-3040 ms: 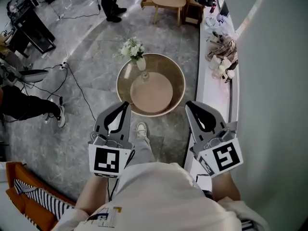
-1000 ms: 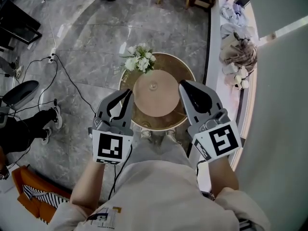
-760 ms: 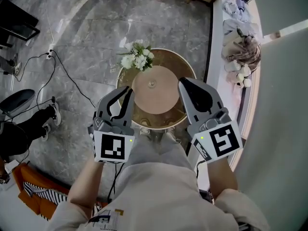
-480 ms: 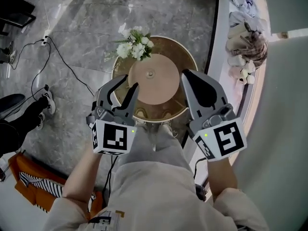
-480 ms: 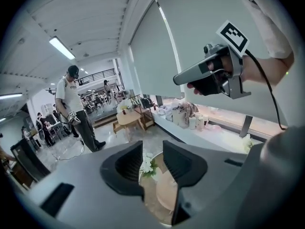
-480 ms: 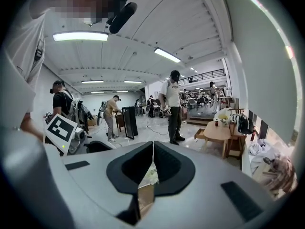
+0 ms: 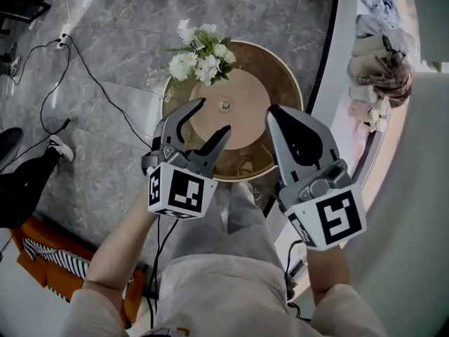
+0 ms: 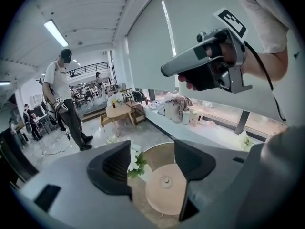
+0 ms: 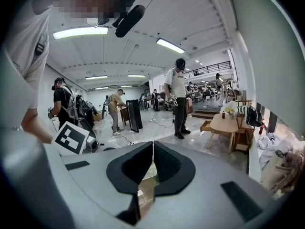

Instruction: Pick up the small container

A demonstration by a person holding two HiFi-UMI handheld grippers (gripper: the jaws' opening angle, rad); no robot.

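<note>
The small container (image 7: 224,105) is a tiny pale cup standing at the middle of the pink disc of a low round table (image 7: 280,72). It also shows in the left gripper view, where the container (image 8: 166,180) lies far below, between the jaws. My left gripper (image 7: 212,116) hangs high above the table's near left part; its jaws are opening, with nothing between them. My right gripper (image 7: 275,112) is held above the table's right side, shut and empty. Its jaws (image 9: 152,146) meet in a thin line.
A vase of white flowers (image 7: 200,55) stands on the table's far left edge. A long white ledge (image 7: 351,128) with plush toys and cloths runs along the right. Cables (image 7: 77,55) cross the grey floor at left. People (image 9: 178,97) stand further off in the hall.
My left gripper's jaws have swung from shut to wide apart. Both grippers have come closer over the round table, which now lies right under them.
</note>
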